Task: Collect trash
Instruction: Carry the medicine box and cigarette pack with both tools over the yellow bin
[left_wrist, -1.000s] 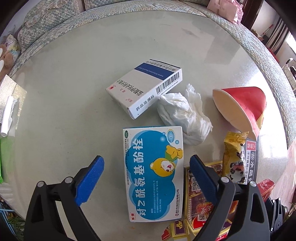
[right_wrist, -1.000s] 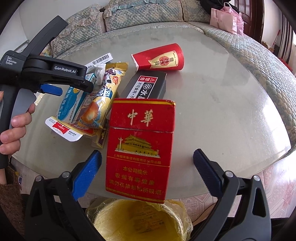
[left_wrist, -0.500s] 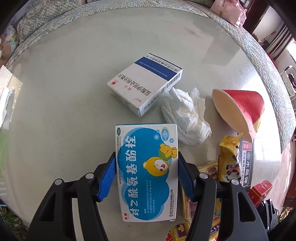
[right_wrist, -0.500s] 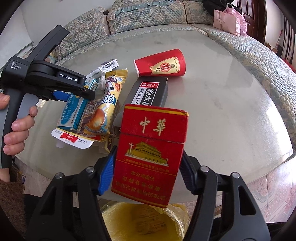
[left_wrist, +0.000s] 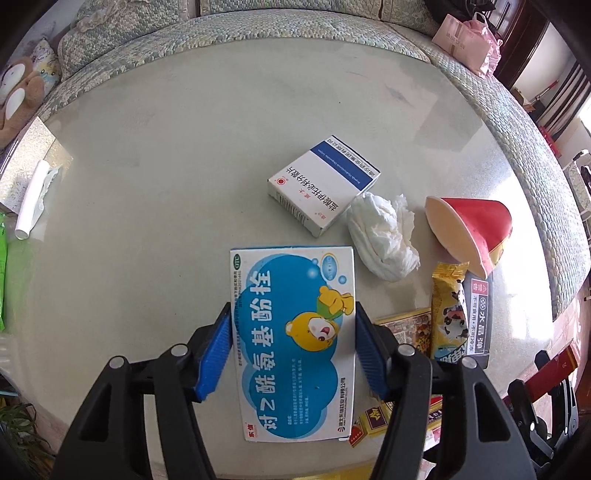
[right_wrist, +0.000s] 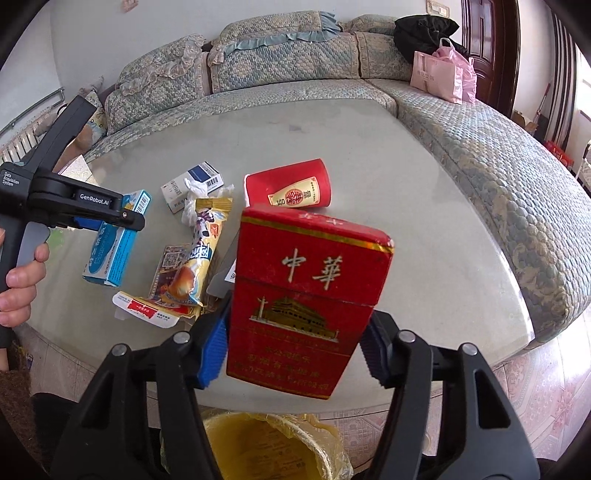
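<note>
Two grippers each pinch a box above a round glass-topped table (left_wrist: 184, 147); the left gripper (left_wrist: 293, 350) has its blue pads pressed against the long sides of a blue-and-white medicine box (left_wrist: 293, 343) printed with a cartoon bear, and in the right wrist view that box hangs clear of the tabletop; the right gripper (right_wrist: 293, 343) clamps a red cigarette pack (right_wrist: 306, 299) by its lower half, the pack tilted slightly and held above a bin lined with a yellow bag (right_wrist: 273, 446) at the table's near edge. More trash lies on the glass beyond the left gripper: a white-and-blue medicine box (left_wrist: 325, 184) lies flat, with a crumpled white tissue (left_wrist: 384, 236) touching its right corner; a red paper cup (left_wrist: 472, 229) lies on its side just beside the tissue, mouth toward it; a yellow snack wrapper (left_wrist: 448, 314) lies partly over a dark grey box (left_wrist: 480, 321) below the cup; a flattened patterned carton (left_wrist: 406, 325) and small red-and-gold scraps (left_wrist: 373, 424) show at the gripper's right finger. A patterned sofa (right_wrist: 295, 66) curves around the far side of the table, and a pink bag (right_wrist: 439, 75) sits on it.
</note>
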